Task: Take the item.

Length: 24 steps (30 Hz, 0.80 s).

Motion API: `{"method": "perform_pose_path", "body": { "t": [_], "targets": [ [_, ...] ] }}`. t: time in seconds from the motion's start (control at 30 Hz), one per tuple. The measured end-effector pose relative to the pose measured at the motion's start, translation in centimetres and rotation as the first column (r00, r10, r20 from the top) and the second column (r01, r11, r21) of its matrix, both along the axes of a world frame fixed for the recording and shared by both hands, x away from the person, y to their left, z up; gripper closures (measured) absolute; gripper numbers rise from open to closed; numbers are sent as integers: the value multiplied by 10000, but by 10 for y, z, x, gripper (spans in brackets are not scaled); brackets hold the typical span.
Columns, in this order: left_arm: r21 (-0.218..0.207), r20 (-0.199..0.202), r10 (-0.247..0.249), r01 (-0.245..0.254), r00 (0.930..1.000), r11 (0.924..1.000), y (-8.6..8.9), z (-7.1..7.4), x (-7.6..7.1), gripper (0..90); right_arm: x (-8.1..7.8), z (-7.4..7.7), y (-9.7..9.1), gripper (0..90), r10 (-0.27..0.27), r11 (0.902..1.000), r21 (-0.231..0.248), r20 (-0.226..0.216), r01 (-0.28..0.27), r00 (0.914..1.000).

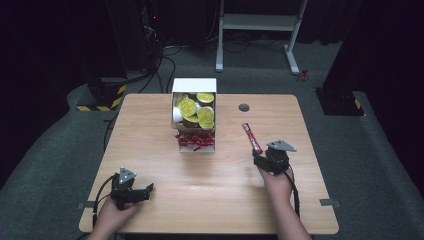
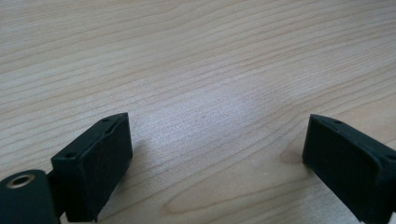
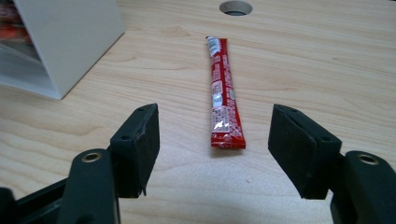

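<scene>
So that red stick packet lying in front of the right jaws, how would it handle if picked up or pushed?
The red stick packet is long, thin and lies flat on the table, so it probably won't roll. It looks light and likely bends if gripped at one end. Its glossy wrapper may slip, and a push would probably slide it.

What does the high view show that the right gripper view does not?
High view alone: the yellow-lidded cups in the white box, the left gripper, open, and both hands. Right gripper view alone: the printed label on the red sachet and the open right gripper close up, its jaws apart with nothing between. Both: sachet, box, wooden table, round hole.
</scene>
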<state>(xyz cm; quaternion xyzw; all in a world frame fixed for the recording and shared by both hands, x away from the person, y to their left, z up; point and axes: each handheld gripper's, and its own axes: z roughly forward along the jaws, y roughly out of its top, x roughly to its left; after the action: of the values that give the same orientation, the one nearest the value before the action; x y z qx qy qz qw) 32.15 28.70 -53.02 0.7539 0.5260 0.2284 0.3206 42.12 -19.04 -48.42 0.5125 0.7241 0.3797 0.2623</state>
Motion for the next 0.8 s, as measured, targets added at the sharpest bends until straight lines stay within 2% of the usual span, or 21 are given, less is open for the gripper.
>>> {"method": "perform_pose_path", "body": {
  "t": [0.17, 0.27, 0.33, 0.4, 0.5, 0.6, 0.7, 0.8],
  "targets": [
    [-29, -7, 10, -10, 10000, 10000, 0, 0, 0, 85, -11, 1, 1, 301, 153, 9999, -2, 49, -153, 9999],
    [10, 1, -4, 4, 10000, 10000, 0, 0, 0, 85, -19, 3, 1, 287, 260, 9995, 197, 48, -261, 9997],
    [-48, 20, 33, -33, 10000, 10000, 0, 0, 0, 85, -25, 3, 5, 276, 104, 9999, -47, 134, -104, 9999],
    [-19, -2, 5, -5, 10000, 10000, 0, 0, 0, 85, -32, 2, 9, 261, 173, 9997, -202, 164, -170, 9997],
    [-32, -6, 9, -9, 10000, 10000, 0, 0, 0, 85, -43, 0, 12, 215, 510, 9987, 73, 209, -512, 9985],
    [7, 3, -3, 3, 10000, 10000, 0, 0, 0, 85, -53, -4, 16, 166, 759, 9969, 238, -154, -755, 9970],
    [-30, -7, 7, -7, 10000, 10000, 0, 0, 0, 85, -63, -13, 20, 140, 934, 9956, 35, -353, -934, 9950],
    [0, 2, -5, 5, 10000, 10000, 0, 0, 0, 84, -72, -23, 24, 136, 1073, 9942, 74, -716, -1071, 9916]
  ]
}}
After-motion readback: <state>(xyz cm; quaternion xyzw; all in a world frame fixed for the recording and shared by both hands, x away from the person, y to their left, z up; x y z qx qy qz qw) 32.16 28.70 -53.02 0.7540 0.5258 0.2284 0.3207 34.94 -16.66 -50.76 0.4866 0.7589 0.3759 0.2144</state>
